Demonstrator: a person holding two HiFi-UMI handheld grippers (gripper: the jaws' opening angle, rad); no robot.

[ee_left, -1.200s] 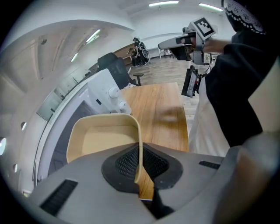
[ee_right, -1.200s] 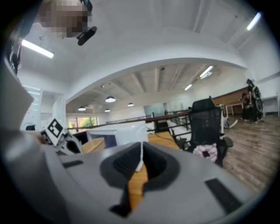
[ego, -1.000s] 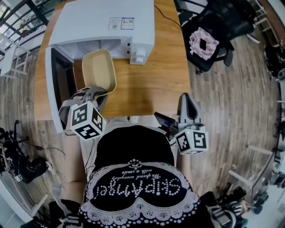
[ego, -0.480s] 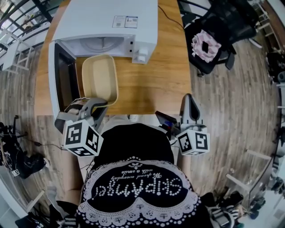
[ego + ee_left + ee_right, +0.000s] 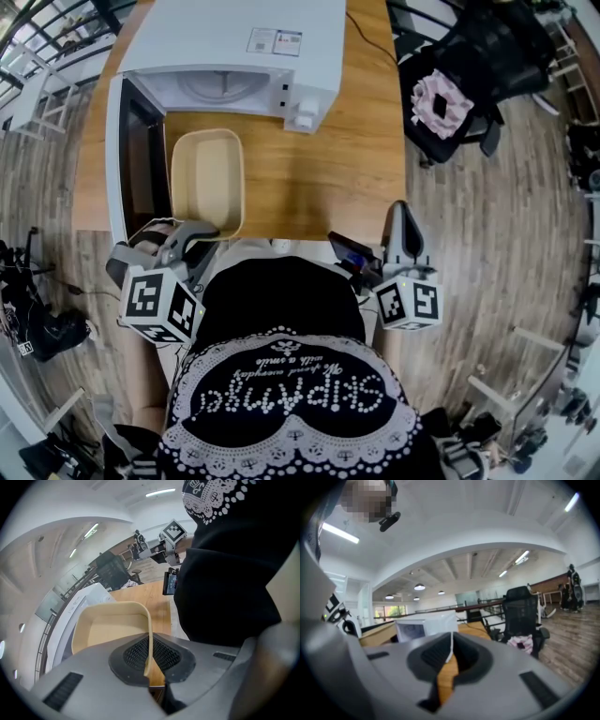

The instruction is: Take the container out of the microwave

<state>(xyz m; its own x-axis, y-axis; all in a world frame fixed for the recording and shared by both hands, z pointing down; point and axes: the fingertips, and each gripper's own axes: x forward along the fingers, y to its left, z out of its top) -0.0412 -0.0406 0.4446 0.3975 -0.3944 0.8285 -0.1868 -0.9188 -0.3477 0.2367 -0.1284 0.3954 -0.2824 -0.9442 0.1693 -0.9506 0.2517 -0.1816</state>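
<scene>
I see wooden desk (image 5: 319, 187) ahead of both claws, white microwave (image 5: 234, 47) at far end, door (image 5: 116, 159) open, beige container (image 5: 206, 178) outside it, near rim clamped in my left claw (image 5: 200, 232), right claw (image 5: 398, 220) closed, empty, well apart.

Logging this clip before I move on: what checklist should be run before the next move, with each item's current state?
1. Left tool shut on container rim: ok.
2. Container fully outside microwave: ok.
3. Bare table beneath container for set-down: ok.
4. Container resting on table: cannot tell.
5. Right tool shut, empty, clear of container: ok.
6. Microwave door shut: not ok, open.
</scene>
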